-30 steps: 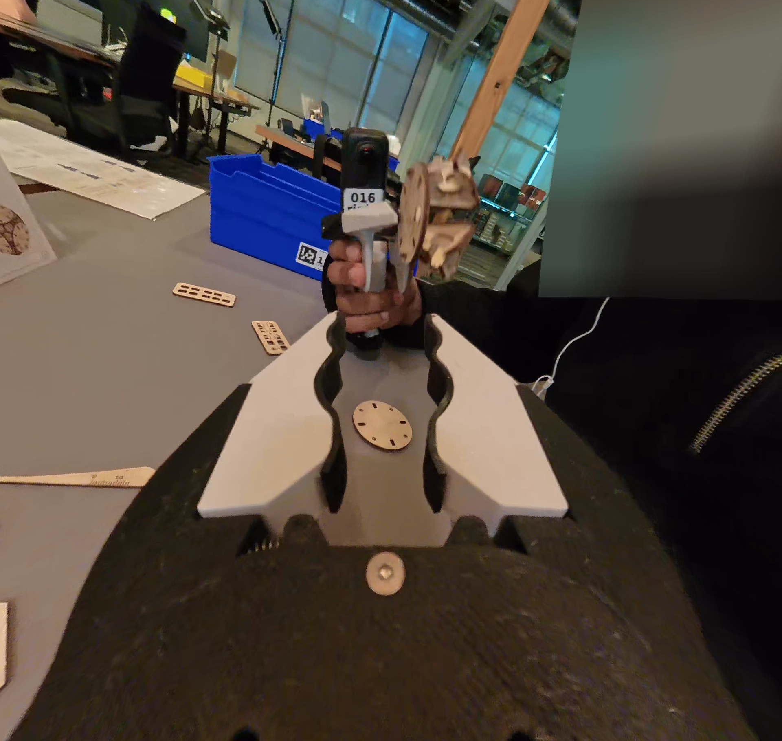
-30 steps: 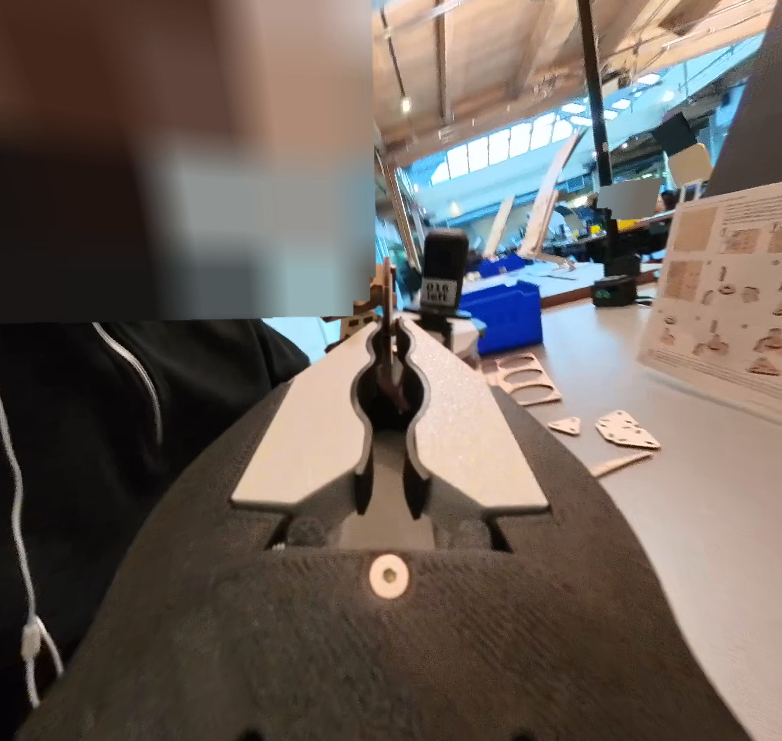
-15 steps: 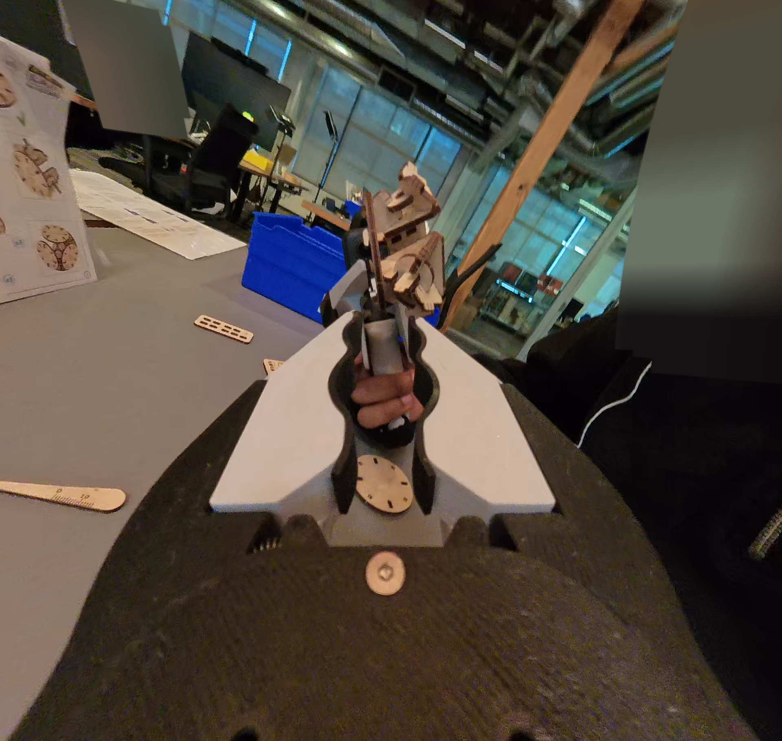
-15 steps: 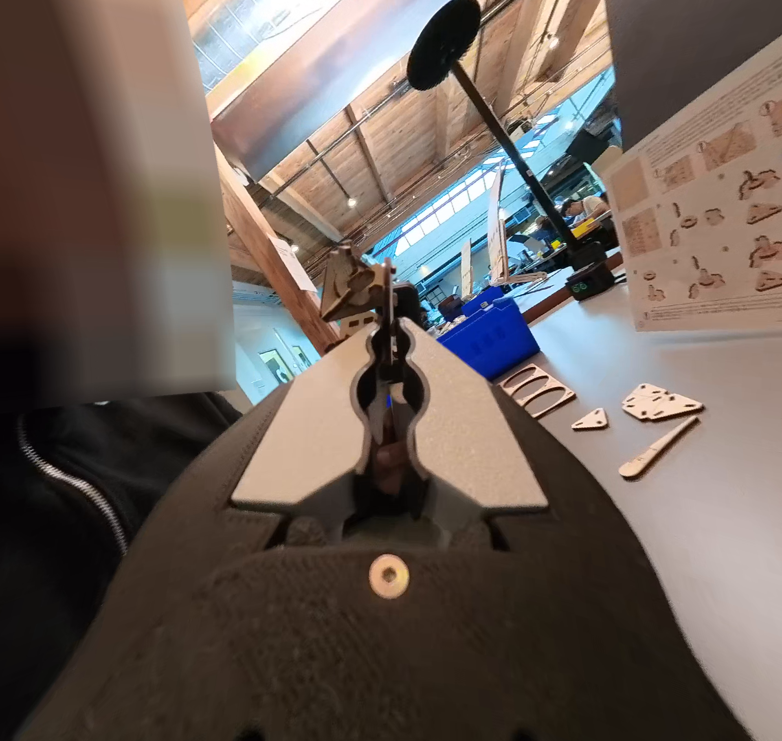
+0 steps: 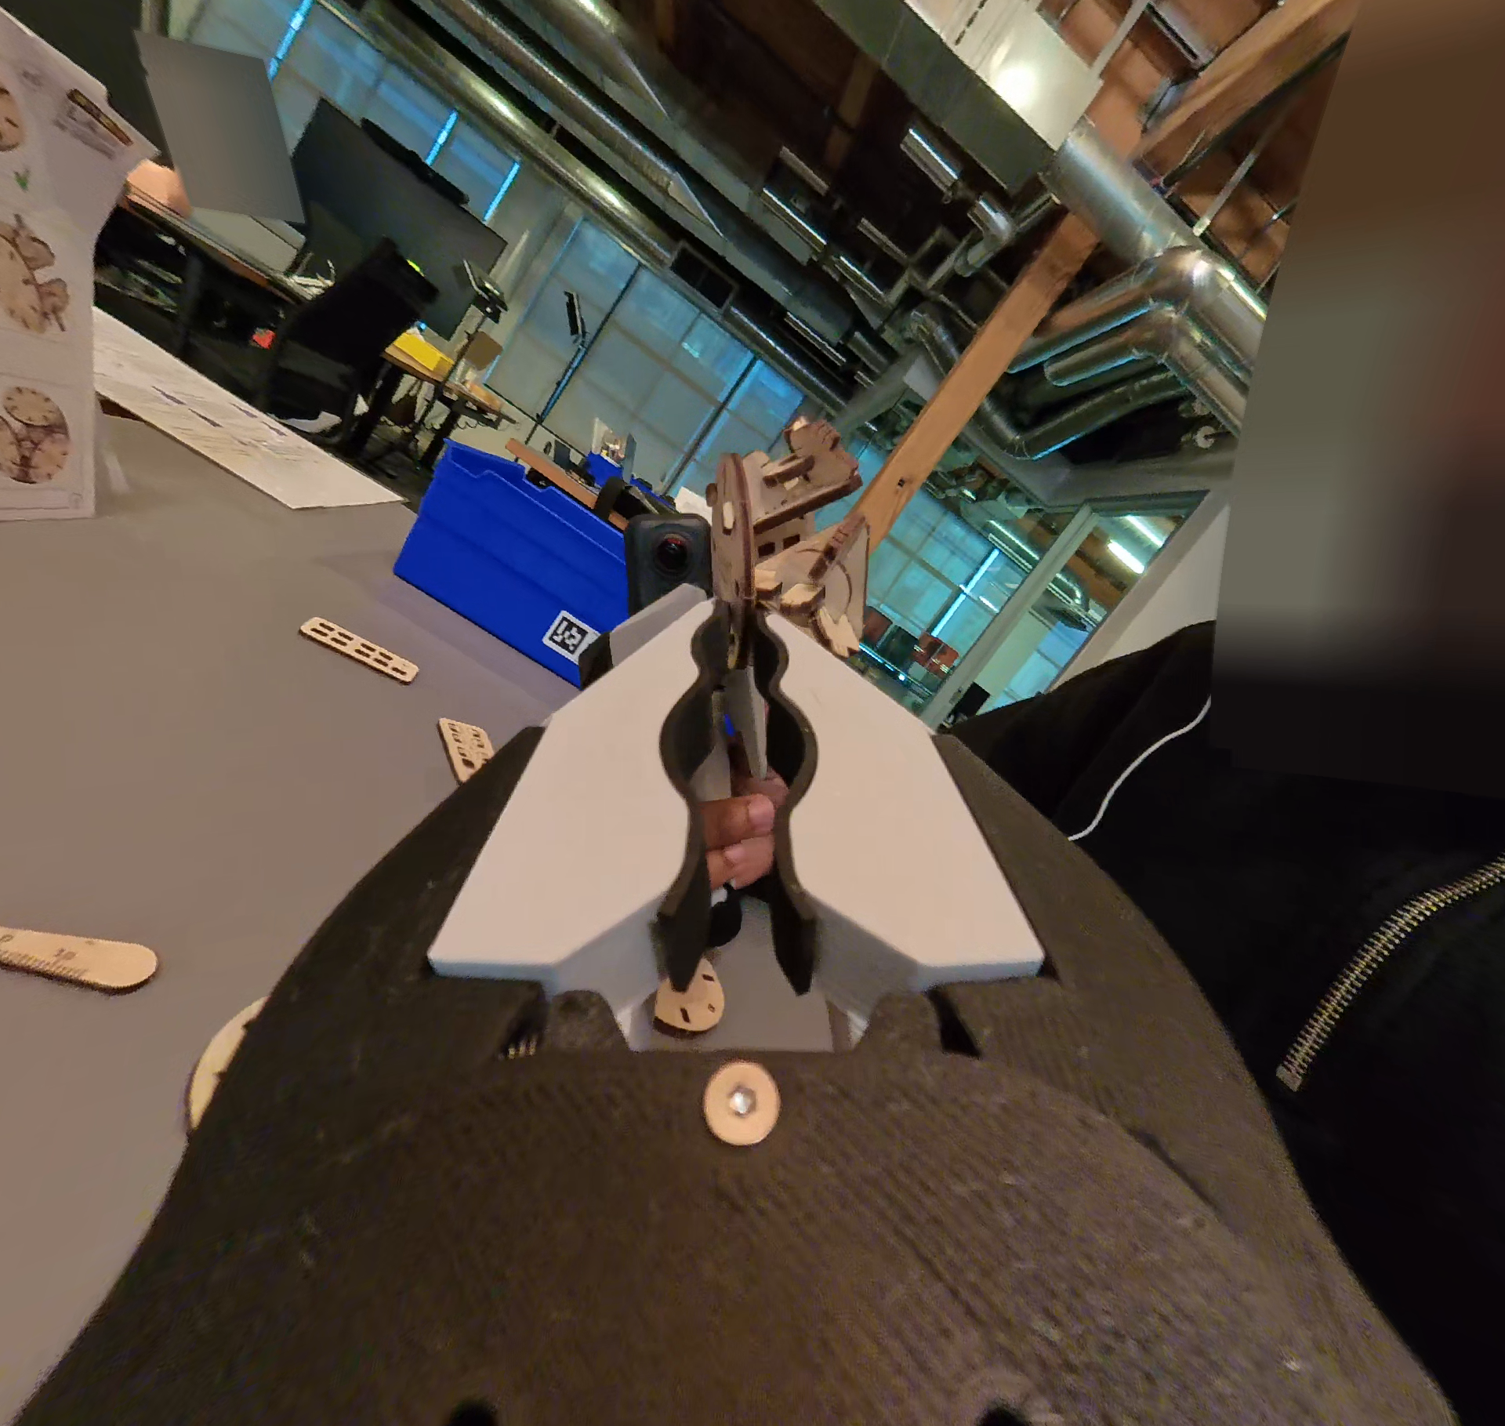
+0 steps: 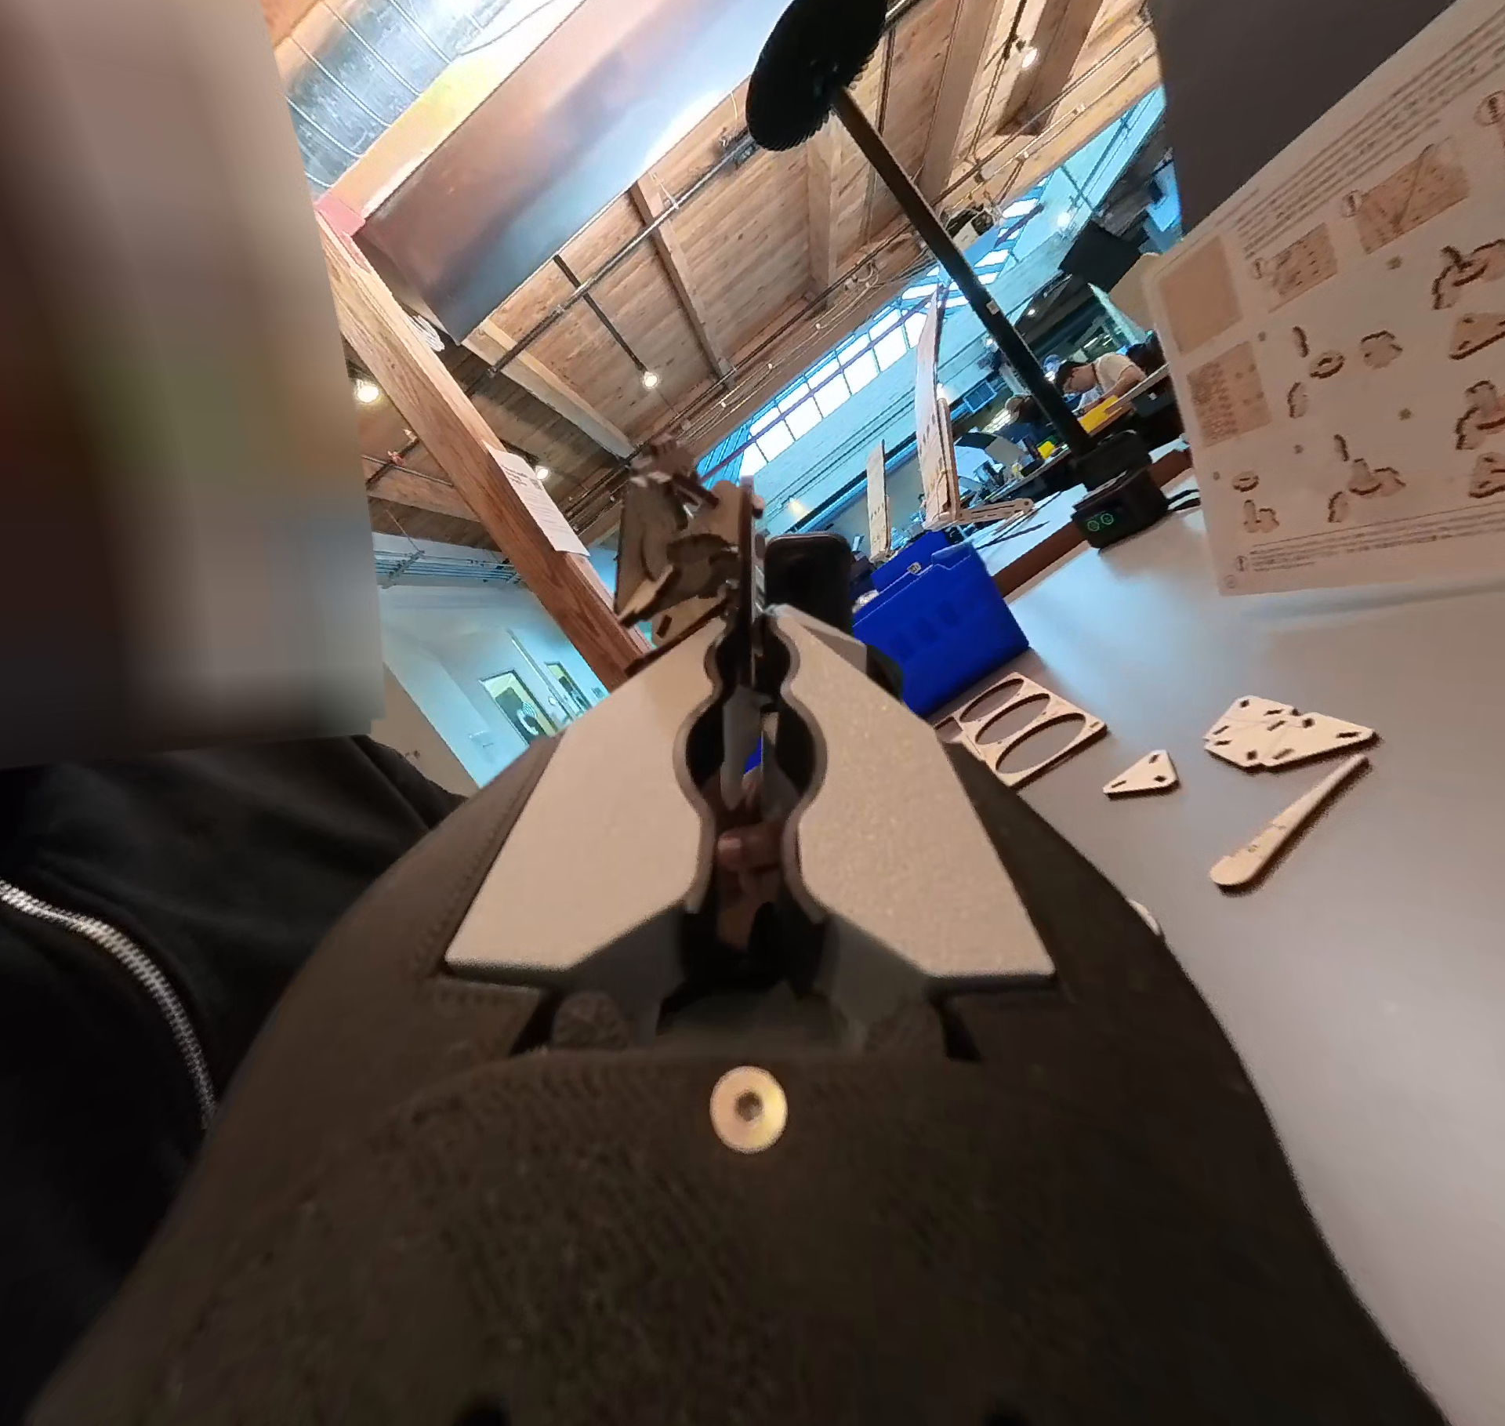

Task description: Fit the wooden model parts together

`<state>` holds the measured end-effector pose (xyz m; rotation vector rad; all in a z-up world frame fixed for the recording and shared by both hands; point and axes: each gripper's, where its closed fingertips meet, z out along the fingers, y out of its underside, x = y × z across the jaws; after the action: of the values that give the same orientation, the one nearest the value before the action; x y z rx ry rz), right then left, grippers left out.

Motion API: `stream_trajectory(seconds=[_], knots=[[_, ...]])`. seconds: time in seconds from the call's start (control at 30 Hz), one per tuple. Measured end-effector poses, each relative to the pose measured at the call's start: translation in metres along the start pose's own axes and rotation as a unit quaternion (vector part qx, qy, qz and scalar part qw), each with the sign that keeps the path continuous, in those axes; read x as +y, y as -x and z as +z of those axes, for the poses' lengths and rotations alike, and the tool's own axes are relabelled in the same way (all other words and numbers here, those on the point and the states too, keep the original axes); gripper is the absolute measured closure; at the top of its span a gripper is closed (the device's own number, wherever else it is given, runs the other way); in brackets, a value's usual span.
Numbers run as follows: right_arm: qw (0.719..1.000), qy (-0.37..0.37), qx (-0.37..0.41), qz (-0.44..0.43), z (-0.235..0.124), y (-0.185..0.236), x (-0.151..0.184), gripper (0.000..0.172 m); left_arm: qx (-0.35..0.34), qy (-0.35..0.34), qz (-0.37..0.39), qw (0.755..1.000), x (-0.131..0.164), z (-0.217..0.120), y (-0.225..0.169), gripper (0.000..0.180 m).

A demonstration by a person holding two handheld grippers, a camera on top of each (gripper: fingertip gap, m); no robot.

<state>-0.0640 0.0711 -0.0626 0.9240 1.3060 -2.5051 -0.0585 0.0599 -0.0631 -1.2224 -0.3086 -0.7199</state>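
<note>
**Both grippers pinch one wooden model from opposite sides**

Landmark: the wooden model's round plate, held upright and edge-on in both wrist views.

Nearest the left wrist camera, a small slotted wooden disc (image 5: 688, 1004) lies loose at the root of the left gripper (image 5: 737, 613), well behind the plate. Forward of it, the left gripper's jaws are pressed together on the lower edge of the wooden model (image 5: 782, 540); the plate's long axis runs up and away from the tips, and the model's bulkier notched pieces hang off the plate's right face. Just beyond the plate stands the other gripper's black camera, so the two tools meet nose to nose.

From the right side, the right gripper (image 6: 749, 629) likewise has its jaws closed on the same plate's lower edge (image 6: 741, 564), with the bulk to the plate's left. Neither gripper is nearer; both touch it.

Farther off from the plate, on the grey table (image 5: 163, 654), lie a slotted strip (image 5: 358, 650), a blue bin (image 5: 505, 548), an oval-holed wooden frame (image 6: 1018, 727) and triangular plates (image 6: 1287, 735).
</note>
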Motion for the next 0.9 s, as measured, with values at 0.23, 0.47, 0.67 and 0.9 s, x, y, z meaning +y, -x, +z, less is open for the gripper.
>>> stream_trajectory(seconds=[0.23, 0.47, 0.67, 0.9], knots=[[0.999, 0.047, -0.009, -0.005, -0.007, 0.0, -0.001, 0.142, -0.034, 0.017, 0.061, 0.997, -0.007, -0.009, 0.003, 0.18], [0.997, 0.071, 0.02, -0.034, -0.042, -0.012, -0.04, 0.136, -0.063, 0.132, 0.189, 0.971, 0.001, -0.017, 0.002, 0.18], [0.956, 0.24, -0.03, -0.163, -0.048, 0.004, 0.015, 0.147, -0.022, 0.241, 0.199, 0.95, 0.047, -0.007, -0.007, 0.18], [0.946, 0.288, -0.097, -0.116, -0.05, 0.023, 0.042, 0.15, 0.013, 0.272, 0.156, 0.949, 0.07, -0.001, -0.012, 0.18]])
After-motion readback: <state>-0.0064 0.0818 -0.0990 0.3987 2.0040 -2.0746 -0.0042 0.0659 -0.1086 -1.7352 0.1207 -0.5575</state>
